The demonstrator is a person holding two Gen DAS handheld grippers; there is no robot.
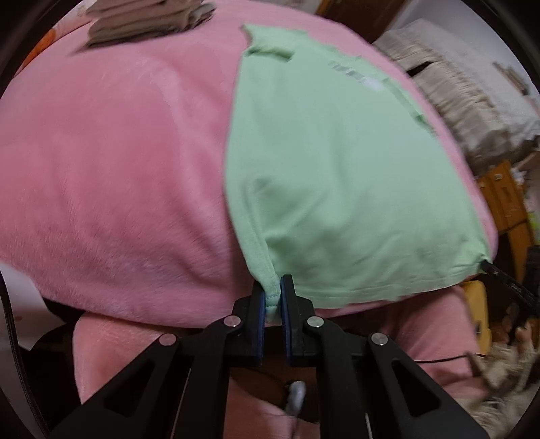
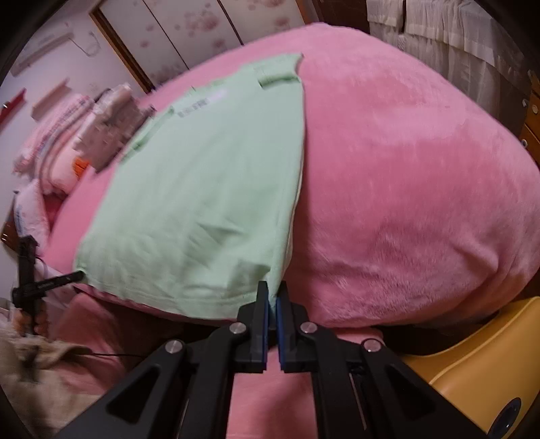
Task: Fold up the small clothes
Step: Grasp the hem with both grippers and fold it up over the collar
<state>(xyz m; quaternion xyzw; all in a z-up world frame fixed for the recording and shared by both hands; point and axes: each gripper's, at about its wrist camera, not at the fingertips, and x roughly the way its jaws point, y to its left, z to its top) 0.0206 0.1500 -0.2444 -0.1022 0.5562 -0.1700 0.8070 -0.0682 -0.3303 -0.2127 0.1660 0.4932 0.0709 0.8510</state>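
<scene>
Nearest, the left gripper (image 1: 272,297) has its jaws pinching the near left hem corner of a mint green T-shirt (image 1: 337,162). The right gripper (image 2: 272,300) pinches the near right hem corner. The shirt lies spread flat on a pink fleece blanket (image 1: 118,169) covering a bed. Farther back, a stack of folded beige clothes (image 1: 145,20) sits on the blanket.

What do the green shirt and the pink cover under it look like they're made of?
Green shirt: thin matte knit, probably cotton jersey, going by the stitched hem and soft creases. Pink cover: plush fleece, judging by its fuzzy nap with a slight sheen.
</scene>
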